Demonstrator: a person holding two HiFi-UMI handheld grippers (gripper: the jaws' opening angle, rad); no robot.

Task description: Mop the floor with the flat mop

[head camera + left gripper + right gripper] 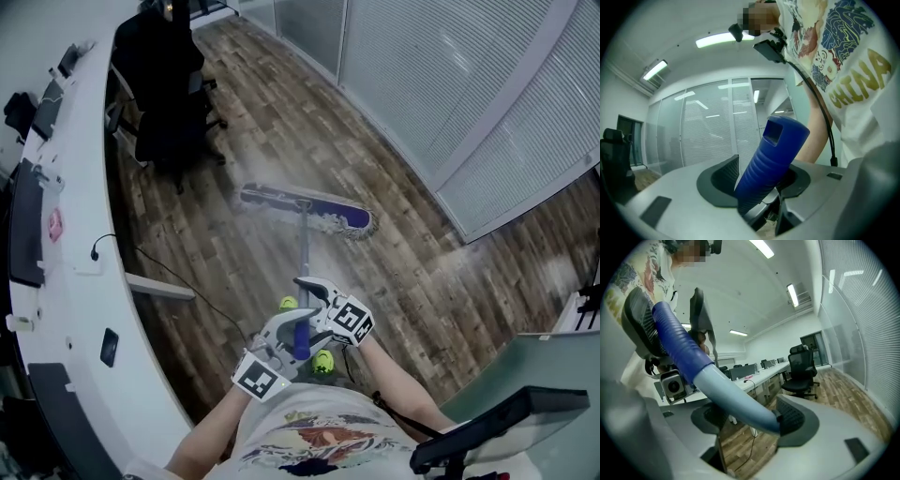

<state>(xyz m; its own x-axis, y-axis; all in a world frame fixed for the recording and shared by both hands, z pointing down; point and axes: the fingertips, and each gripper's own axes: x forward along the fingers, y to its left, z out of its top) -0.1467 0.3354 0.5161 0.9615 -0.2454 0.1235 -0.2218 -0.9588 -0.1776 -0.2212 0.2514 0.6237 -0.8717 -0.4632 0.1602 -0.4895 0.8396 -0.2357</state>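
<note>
The flat mop's purple-and-white head (305, 208) lies flat on the wooden floor ahead of me. Its pale pole (305, 258) runs back to a blue ribbed handle (300, 339). My left gripper (296, 330) is shut on that blue handle (771, 161), which stands tilted between its pads. My right gripper (311, 285) sits further down the shaft. There the pale-blue pole (733, 397) crosses its wide jaws at a slant. It leans on the right pad (790, 418), with floor showing beside the left pad, so the right gripper (747, 420) is open around it.
A long white curved desk (80, 234) with monitors borders the left, and a black office chair (169, 103) stands at its far end. A cable (183, 281) trails over the floor by the desk. Glass walls with blinds (450, 84) close the right. A monitor (506, 422) is near right.
</note>
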